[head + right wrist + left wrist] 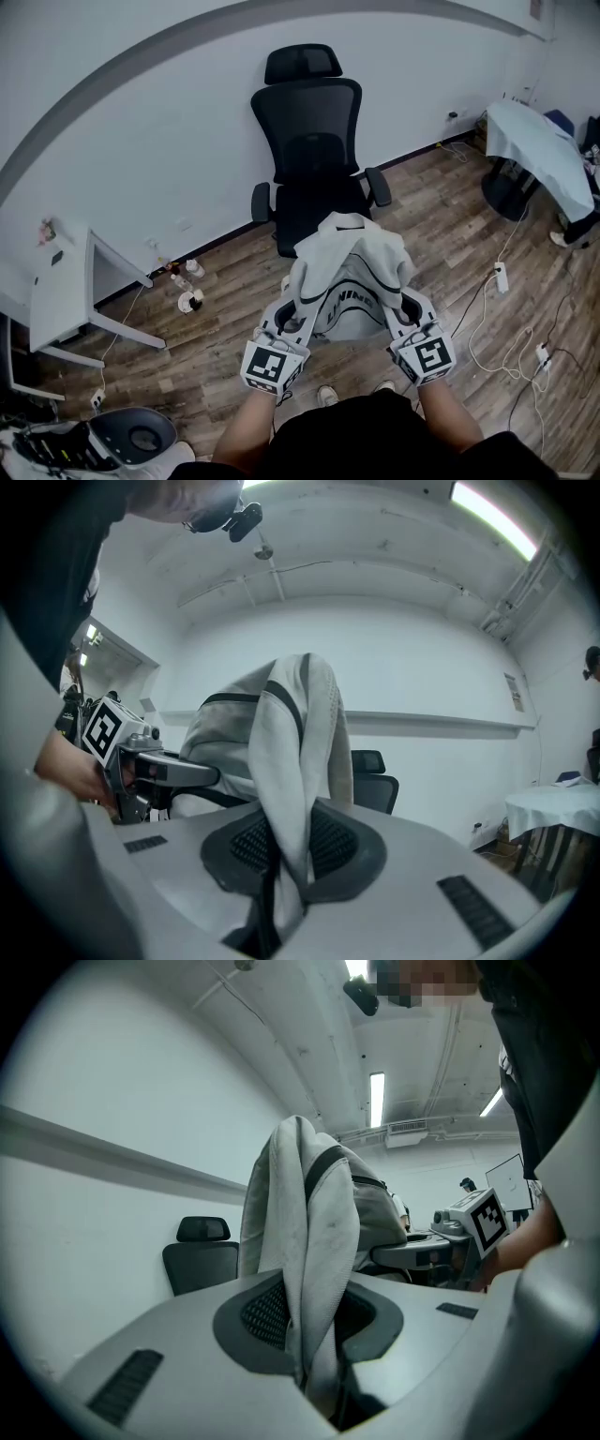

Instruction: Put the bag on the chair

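A light grey bag with dark trim hangs in the air between my two grippers, in front of the black office chair by the white wall. My left gripper is shut on a fold of the bag's strap at its left side. At the bag's right side my right gripper is shut on the other strap. The chair's seat lies just beyond the bag and is partly hidden by it. From the left gripper view the chair's headrest shows past the jaws.
A white table stands at the left, with small bottles on the wooden floor near it. At the right are a cloth-covered table and cables with a power strip. A grey bin-like object sits at bottom left.
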Motion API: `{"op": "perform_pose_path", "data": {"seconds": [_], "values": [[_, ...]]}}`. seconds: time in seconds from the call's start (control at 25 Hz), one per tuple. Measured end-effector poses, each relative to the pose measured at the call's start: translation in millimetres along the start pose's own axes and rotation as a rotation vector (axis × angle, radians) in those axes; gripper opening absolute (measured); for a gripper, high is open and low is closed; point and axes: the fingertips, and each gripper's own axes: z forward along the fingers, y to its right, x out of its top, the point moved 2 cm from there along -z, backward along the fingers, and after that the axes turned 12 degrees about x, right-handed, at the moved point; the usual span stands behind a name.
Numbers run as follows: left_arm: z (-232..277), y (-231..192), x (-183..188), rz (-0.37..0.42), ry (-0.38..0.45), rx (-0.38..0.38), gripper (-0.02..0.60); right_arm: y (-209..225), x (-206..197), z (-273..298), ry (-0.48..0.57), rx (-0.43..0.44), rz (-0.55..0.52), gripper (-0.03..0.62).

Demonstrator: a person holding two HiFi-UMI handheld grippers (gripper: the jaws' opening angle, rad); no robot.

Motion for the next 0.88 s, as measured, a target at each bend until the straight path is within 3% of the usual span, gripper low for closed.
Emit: {"op": "perform_pose_path", "data": {"seconds": [0.36, 0.88], "values": [[14, -31, -3, -0.019, -0.004, 0.037, 0.084, 6, 0, 36, -0.018, 0.036, 0.004, 0.061], [101, -59, -10, 0.013, -0.04, 0.123, 0.084, 83, -7, 94, -0.024, 0.106, 0.012, 0.061]]}}
